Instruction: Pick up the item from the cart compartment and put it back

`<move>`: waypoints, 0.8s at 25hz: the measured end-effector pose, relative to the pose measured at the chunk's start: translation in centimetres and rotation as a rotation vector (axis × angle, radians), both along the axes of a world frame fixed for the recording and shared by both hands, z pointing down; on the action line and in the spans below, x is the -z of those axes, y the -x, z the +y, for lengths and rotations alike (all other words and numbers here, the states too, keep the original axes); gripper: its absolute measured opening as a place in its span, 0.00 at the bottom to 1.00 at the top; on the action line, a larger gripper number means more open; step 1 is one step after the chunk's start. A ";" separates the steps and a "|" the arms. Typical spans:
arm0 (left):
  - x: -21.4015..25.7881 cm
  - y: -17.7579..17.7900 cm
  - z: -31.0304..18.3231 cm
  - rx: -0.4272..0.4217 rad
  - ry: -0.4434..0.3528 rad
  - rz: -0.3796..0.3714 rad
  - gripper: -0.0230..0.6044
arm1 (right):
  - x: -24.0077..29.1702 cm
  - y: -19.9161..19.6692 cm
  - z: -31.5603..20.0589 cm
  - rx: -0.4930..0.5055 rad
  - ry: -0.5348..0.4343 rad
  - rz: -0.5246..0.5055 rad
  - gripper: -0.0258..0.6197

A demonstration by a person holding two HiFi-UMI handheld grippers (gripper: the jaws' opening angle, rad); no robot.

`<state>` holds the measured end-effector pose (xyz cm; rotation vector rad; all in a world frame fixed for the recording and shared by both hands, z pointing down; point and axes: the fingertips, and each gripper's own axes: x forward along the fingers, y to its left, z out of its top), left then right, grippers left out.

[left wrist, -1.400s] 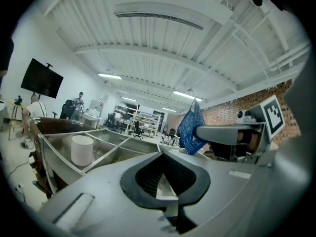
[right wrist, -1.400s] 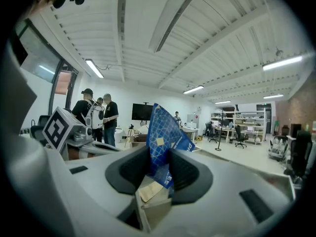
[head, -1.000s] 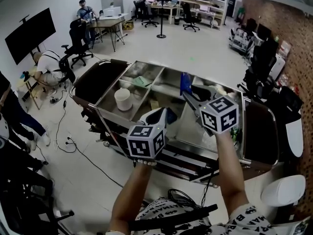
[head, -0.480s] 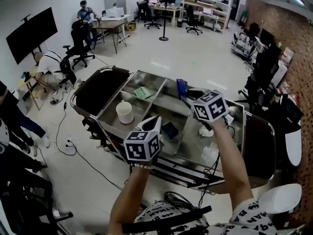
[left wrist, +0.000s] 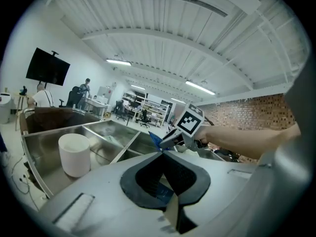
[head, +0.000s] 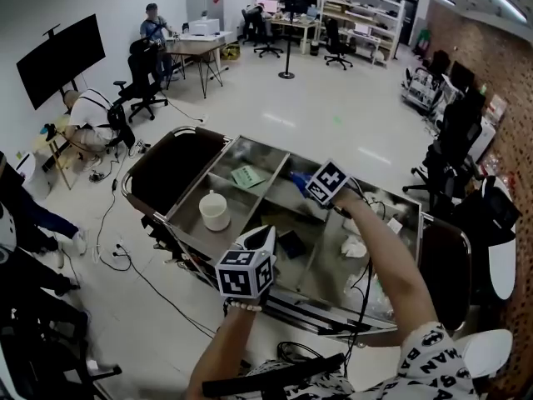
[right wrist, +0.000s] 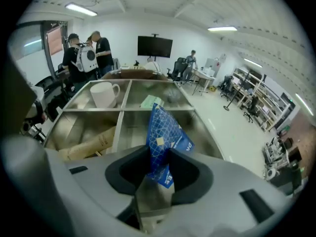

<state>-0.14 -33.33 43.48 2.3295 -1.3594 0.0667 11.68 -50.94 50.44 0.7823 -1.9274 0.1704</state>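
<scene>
Your right gripper (right wrist: pixel 159 157) is clamped on a blue packet (right wrist: pixel 165 132), its lower end hidden between the jaws. Your left gripper (left wrist: pixel 162 153) is closed and empty, by the cart (head: pixel 193 213).

Right gripper (right wrist: pixel 160 155) jaws clamped on a blue packet (right wrist: pixel 166 136) with white grid print, upright; steel cart (right wrist: pixel 121 110) below, split into compartments; white mug (right wrist: pixel 103 94) far left one; green item (right wrist: pixel 151 101) far right one; brown paper-wrapped roll (right wrist: pixel 89 144) near left; two people (right wrist: pixel 96 51) standing behind; black screen (right wrist: pixel 155 47) on wall.
</scene>
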 end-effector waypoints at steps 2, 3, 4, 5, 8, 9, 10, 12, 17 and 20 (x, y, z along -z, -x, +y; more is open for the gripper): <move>-0.3 0.2 0.0 0.010 0.004 0.002 0.04 | -1.5 0.3 -0.7 0.023 0.044 0.063 0.25; -0.5 0.3 0.0 0.014 0.008 0.002 0.04 | -2.2 0.4 -1.0 0.030 0.061 0.091 0.25; -0.8 0.3 0.0 0.016 0.013 0.002 0.04 | -2.9 0.4 -1.2 0.034 0.073 0.120 0.25; -1.0 0.4 0.2 0.018 0.017 0.002 0.04 | -3.7 0.4 -1.5 0.037 0.081 0.148 0.25; -1.4 0.6 0.8 0.023 0.023 0.005 0.04 | -5.8 0.1 -1.9 0.060 0.106 0.244 0.25; -1.5 0.7 1.0 0.025 0.024 0.005 0.04 | -6.3 -0.1 -2.0 0.074 0.117 0.284 0.25; -1.6 0.8 1.2 0.027 0.024 0.005 0.04 | -6.8 -0.3 -2.1 0.089 0.127 0.325 0.26; -1.7 1.1 1.6 0.034 0.025 0.004 0.04 | -7.5 -0.5 -2.0 0.114 0.148 0.385 0.28; -1.8 2.1 2.3 0.046 0.023 0.002 0.04 | -8.8 -0.3 -1.3 0.132 0.201 0.396 0.40; -1.7 2.8 2.5 0.058 0.019 0.009 0.04 | -8.2 -0.2 -1.4 0.125 0.176 0.378 0.40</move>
